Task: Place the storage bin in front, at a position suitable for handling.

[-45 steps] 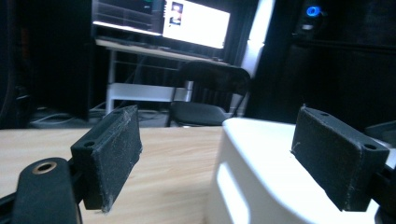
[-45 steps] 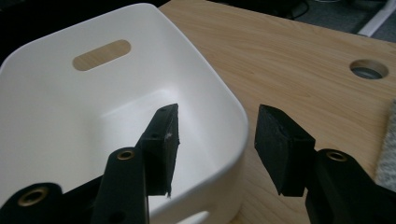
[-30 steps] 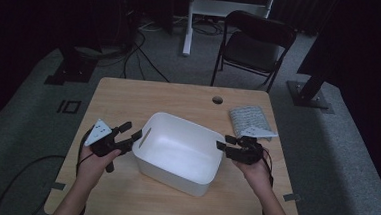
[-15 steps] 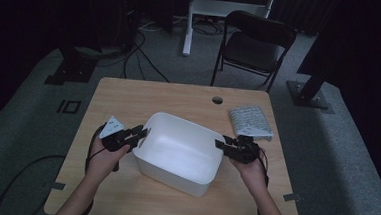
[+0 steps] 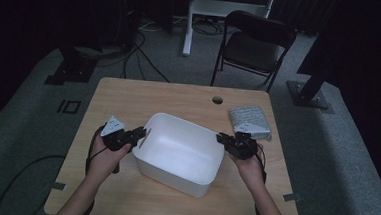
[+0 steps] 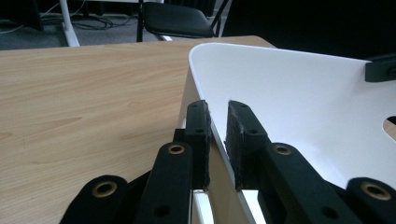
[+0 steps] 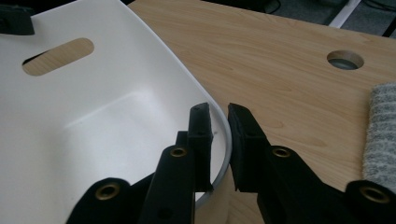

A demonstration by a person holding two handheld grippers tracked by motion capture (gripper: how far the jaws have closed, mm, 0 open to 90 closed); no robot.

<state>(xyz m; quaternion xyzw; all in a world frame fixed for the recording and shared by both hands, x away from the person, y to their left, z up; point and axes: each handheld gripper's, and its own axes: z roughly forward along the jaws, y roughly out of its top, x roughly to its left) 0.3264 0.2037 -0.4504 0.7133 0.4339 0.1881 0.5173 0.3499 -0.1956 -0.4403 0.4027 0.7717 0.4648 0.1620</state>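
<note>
White tub: centre of frame, on bench, long axis running upper left to lower right. Left tongs clenched on left rim, just closed; right tongs clenched on right rim, just closed. Tub between tongs, both equally near.

High view looks steeply down across the pale wooden table; both gripper views sit close, sharing the white plastic tub.
</note>
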